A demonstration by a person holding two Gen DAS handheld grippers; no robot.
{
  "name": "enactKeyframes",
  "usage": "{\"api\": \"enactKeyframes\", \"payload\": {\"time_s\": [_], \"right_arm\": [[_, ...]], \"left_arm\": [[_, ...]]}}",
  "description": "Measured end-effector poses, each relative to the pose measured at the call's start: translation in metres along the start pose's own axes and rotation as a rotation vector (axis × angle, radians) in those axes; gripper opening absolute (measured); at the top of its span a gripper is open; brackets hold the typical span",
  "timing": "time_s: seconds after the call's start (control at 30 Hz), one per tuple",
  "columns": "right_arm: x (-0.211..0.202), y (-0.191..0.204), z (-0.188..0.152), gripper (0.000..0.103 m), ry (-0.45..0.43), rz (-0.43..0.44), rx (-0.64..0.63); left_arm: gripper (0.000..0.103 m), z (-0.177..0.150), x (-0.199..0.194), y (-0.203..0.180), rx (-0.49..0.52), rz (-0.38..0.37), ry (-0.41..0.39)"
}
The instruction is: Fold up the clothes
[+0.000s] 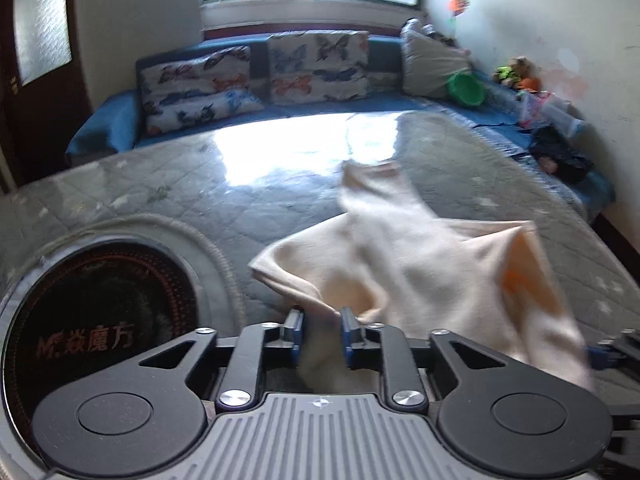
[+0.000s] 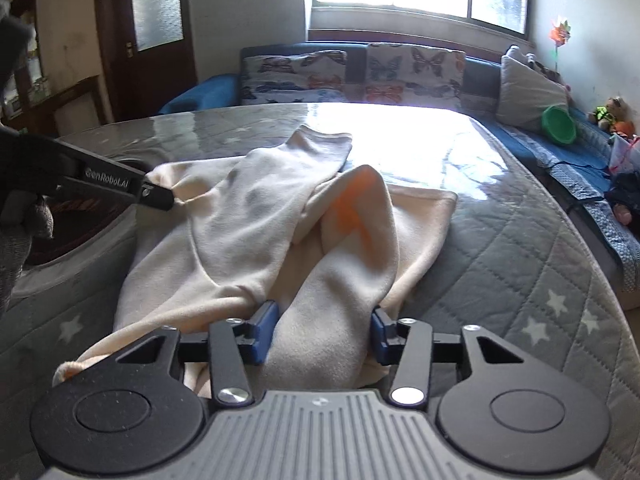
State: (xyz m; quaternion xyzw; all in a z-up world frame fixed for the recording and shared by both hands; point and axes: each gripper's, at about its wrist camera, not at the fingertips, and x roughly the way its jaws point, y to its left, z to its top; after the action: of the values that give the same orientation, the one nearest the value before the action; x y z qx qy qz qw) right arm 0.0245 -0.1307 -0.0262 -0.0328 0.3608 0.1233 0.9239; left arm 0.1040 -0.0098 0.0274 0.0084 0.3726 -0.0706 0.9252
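Note:
A cream garment point(image 2: 248, 232) with an orange print lies bunched on the quilted table cover point(image 2: 500, 248). My left gripper point(image 1: 320, 318) is shut on a fold of the garment point(image 1: 420, 264) and lifts that part off the table; it also shows in the right wrist view point(image 2: 160, 196), pinching the garment's left corner. My right gripper point(image 2: 324, 330) has its blue pads point(image 2: 266, 326) wide apart, with a thick raised fold of the garment lying between them. The pads do not press on the cloth.
A round heater with a dark glass top point(image 1: 100, 320) sits in the table at left. A blue sofa point(image 2: 400, 76) with butterfly cushions runs behind the table. A green bowl point(image 2: 559, 124), toys and dark cloth lie on the right bench.

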Motion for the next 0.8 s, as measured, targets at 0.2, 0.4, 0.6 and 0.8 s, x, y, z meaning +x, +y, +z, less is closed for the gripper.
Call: {"api": "enactKeyframes", "payload": {"time_s": [0.2, 0.4, 0.6, 0.8], "right_arm": [[-0.011, -0.013, 0.006, 0.045, -0.019, 0.029, 0.06], [-0.017, -0.032, 0.013, 0.045, -0.042, 0.024, 0.09], [0.002, -0.036, 0.027, 0.045, -0.039, 0.019, 0.068], [0.023, -0.028, 0.03, 0.018, -0.023, 0.032, 0.058]], "left_arm": [[0.049, -0.011, -0.017, -0.039, 0.094, -0.239, 0.02], [0.045, -0.029, -0.004, -0.054, 0.169, -0.269, 0.074], [0.006, -0.037, -0.007, -0.04, 0.131, -0.284, 0.08], [0.003, -0.039, -0.047, 0.008, 0.022, -0.213, -0.022]]}}
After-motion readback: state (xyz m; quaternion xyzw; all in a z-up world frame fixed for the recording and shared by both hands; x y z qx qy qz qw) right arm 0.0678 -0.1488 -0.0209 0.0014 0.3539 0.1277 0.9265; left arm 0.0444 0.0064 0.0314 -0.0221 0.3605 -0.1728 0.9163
